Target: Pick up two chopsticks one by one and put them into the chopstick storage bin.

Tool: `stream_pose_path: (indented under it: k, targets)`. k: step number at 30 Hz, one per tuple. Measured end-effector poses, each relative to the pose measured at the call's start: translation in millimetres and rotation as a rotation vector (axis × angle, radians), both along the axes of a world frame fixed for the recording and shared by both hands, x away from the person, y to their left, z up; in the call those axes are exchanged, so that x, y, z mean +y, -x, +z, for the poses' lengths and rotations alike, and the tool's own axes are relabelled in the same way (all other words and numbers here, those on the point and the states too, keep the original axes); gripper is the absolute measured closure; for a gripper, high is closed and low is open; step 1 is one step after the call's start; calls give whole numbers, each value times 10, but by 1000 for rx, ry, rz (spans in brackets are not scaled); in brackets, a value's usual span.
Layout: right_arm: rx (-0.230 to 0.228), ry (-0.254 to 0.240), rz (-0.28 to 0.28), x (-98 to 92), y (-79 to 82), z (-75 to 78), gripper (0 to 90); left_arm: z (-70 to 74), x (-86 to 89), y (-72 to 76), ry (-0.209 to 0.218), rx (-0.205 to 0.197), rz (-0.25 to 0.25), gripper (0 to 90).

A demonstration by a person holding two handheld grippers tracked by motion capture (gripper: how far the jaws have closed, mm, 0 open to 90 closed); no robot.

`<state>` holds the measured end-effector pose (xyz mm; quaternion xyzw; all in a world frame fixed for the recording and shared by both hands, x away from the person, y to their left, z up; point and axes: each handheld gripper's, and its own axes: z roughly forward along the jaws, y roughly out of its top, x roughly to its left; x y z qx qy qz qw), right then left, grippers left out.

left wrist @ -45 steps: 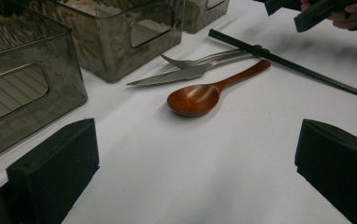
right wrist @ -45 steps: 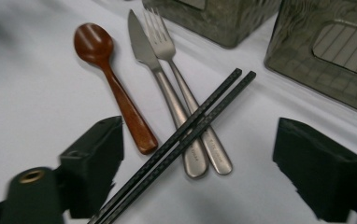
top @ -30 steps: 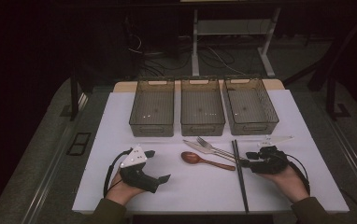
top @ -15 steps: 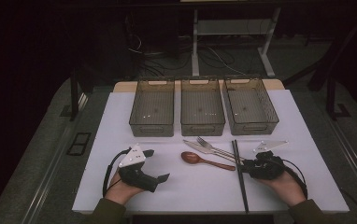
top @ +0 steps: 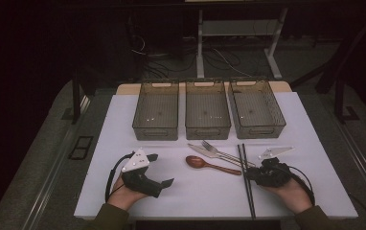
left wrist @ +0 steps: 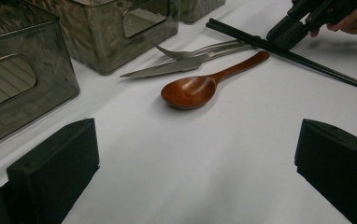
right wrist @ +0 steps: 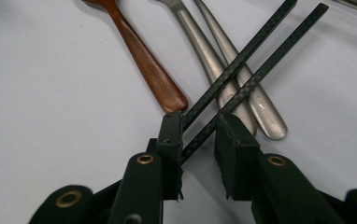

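A pair of black chopsticks (top: pixel 242 155) lies lengthwise on the white mat (top: pixel 123 124), right of a wooden spoon (top: pixel 198 162), a knife (top: pixel 201 150) and a fork (top: pixel 215 149). My right gripper (top: pixel 248 176) points left, low over the mat. Its jaws have just been closing and now stand narrow, with the chopsticks (right wrist: pixel 260 51) crossing slantwise between them; a gap still shows in my right gripper (right wrist: pixel 200 126). My left gripper (top: pixel 161 169) rests open in the hand at front left, nothing between its jaws. The spoon (left wrist: pixel 190 91) lies ahead of my left gripper (left wrist: pixel 195 158).
Three smoky see-through bins stand in a row at the mat's far side: left (top: pixel 155 132), middle (top: pixel 207 130) and right (top: pixel 260 129). The spoon's handle (right wrist: pixel 139 51) and two metal handles (right wrist: pixel 242 70) lie just beyond the right jaws. Dark floor surrounds the table.
My right gripper shifted slightly left onto the chopsticks and its jaws narrowed around them. The left gripper and the cutlery stayed put.
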<state>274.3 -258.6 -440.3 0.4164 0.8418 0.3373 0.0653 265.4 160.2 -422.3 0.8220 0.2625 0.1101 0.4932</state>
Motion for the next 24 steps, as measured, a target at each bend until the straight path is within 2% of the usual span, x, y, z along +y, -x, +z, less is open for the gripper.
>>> stream_pose_path:
  k: [7, 10, 18, 24]
  targets:
    - [12, 2, -16, -6, -8, 3, 705, 0, -3, 0, -1, 1, -3, 0]
    - [14, 24, -23, -3, 2, 10, 687, 2, -2, 1, -2, 0, -3, 0]
    - [32, 39, -48, 3, 4, 0, 643, 1, -6, 0, -3, 0, -4, 0]
    - [27, 54, -62, -3, 3, 6, 660, 0, -6, -1, 1, -1, -2, 0]
